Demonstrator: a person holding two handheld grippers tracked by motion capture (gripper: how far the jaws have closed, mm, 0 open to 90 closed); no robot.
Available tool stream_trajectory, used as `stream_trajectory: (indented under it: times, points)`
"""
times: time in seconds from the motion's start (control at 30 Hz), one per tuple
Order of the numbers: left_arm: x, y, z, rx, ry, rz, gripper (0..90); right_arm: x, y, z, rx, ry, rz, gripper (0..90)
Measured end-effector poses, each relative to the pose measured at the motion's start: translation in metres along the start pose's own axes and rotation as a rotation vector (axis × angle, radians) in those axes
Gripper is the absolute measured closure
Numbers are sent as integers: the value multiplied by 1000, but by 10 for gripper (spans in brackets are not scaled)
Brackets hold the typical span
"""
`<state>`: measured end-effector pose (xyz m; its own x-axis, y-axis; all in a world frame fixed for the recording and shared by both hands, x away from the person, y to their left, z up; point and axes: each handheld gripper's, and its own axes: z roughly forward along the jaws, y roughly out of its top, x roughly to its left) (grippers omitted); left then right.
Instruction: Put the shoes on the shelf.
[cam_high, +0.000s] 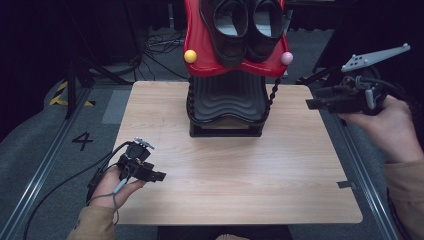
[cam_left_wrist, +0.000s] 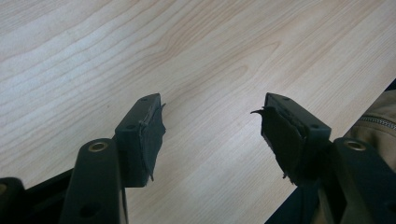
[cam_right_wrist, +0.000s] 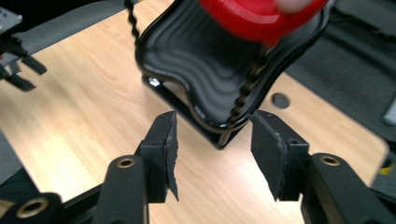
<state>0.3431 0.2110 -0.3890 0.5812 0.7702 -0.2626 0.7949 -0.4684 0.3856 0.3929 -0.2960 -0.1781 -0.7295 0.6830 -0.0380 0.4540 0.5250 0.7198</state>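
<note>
A two-tier shoe rack stands at the back middle of the wooden table (cam_high: 225, 175). Its red top shelf (cam_high: 200, 55) carries a pair of black shoes (cam_high: 245, 27), and the black ribbed lower shelf (cam_high: 227, 100) is bare. My left gripper (cam_high: 161, 176) rests low at the table's front left and is open, with bare wood between its pads (cam_left_wrist: 212, 109). My right gripper (cam_high: 311, 104) hangs in the air over the table's right edge, pointing left. It is open too, and past its fingertips (cam_right_wrist: 212, 123) lie the black shelf (cam_right_wrist: 196, 70) and the red shelf (cam_right_wrist: 257, 18).
A yellow ball (cam_high: 190, 56) and a pink ball (cam_high: 286, 58) cap the red shelf's front corners, and twisted black posts (cam_high: 273, 92) join the tiers. Metal rails (cam_high: 45, 165) run along the floor on both sides. Cables (cam_high: 160, 45) lie behind the table.
</note>
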Motion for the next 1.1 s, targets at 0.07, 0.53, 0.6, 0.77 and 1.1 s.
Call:
stream_trajectory:
  times: [0.07, 0.53, 0.6, 0.77, 1.1]
  points:
    - [0, -3, -1, 0, 2, -10, 393, -1, -13, 8, 0, -6, 15, 524]
    - [-4, -11, -3, 9, 19, -25, 388, 5, -87, 51, 30, 115, -14, 474]
    - [-5, -11, -3, 9, 20, -28, 387, 4, -97, 58, 44, 150, 23, 468]
    - [-6, -10, -6, -3, 27, -23, 386, 5, -113, 67, 2, 164, 48, 473]
    - [-7, -8, -9, -18, 25, 0, 385, 4, -134, 108, 72, 219, 87, 470]
